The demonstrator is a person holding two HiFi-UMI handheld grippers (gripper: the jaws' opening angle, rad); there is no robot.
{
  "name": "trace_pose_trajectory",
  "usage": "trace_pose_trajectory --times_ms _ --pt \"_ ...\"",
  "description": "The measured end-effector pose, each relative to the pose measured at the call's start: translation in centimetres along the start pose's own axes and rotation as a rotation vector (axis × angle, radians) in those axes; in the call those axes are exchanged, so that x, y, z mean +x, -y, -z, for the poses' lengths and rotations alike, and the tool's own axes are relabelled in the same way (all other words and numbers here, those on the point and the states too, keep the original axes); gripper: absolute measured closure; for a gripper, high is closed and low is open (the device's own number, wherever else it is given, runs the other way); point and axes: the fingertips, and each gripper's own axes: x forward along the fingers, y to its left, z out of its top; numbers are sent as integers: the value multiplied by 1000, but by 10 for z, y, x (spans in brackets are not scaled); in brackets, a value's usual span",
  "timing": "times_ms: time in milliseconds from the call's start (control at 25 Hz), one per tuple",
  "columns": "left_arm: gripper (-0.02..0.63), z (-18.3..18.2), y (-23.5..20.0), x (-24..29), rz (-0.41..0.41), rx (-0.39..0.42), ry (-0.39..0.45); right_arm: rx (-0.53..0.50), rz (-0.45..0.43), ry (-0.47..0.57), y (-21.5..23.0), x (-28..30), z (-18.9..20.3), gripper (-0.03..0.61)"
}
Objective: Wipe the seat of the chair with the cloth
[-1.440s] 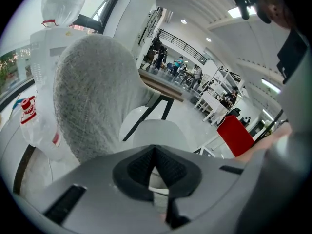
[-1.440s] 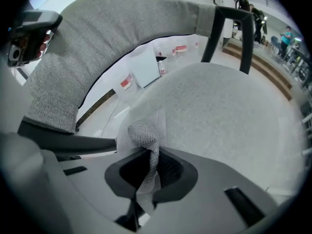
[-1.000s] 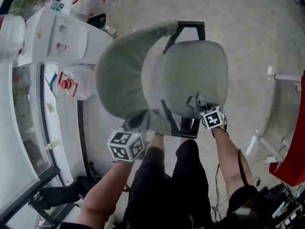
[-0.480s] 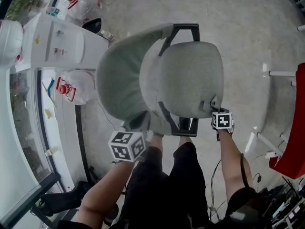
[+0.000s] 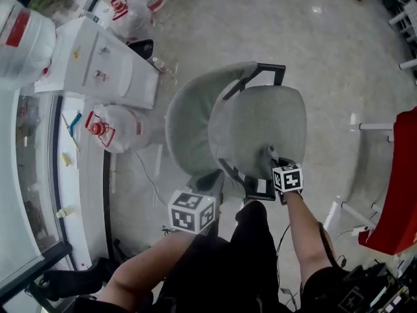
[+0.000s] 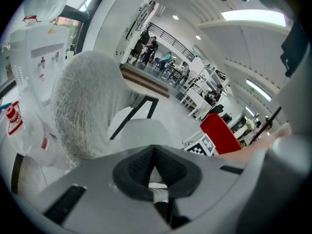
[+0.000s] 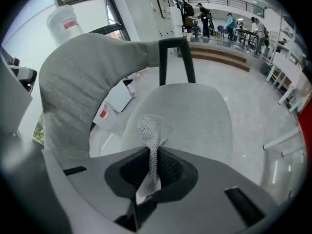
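Grey upholstered chair [image 5: 189,129] on a pale polished floor [image 5: 339,57], seen steeply from above, its rounded seat [image 5: 260,122] nearest the person. At the seat's near edge, right tool [image 5: 273,163] clamped on a small white mesh cloth [image 7: 148,130], the cloth standing up between the jaws. Left tool [image 5: 207,182] lower down by the chair's near left side, jaws pressed together with nothing between them.

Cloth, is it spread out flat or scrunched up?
Scrunched: the cloth stands as a narrow crumpled strip, pinched in the right gripper.
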Motion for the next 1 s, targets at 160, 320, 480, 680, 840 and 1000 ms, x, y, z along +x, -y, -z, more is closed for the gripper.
trace_pose_trajectory --times_ms 160,320,480,680,840,1000 --pt "607 -8 -5 -3 -9 -15 20 -67 -134 17 -57 28 -35 548" --pt "607 -12 -14 0 -31 -3 14 -138 -230 -14 -99 72 -52 547" --pt "607 -11 -13 2 -72 29 2 -121 -269 -50 -107 107 -48 548" --pt "607 -9 -16 14 -71 -11 -7 -66 -199 -103 -74 126 -38 548" --pt "607 -5 -12 27 -48 -11 -27 8 -136 -115 -37 122 -31 548" --pt "607 -7 -6 43 -28 -4 -46 98 -87 -117 1 107 -21 546"
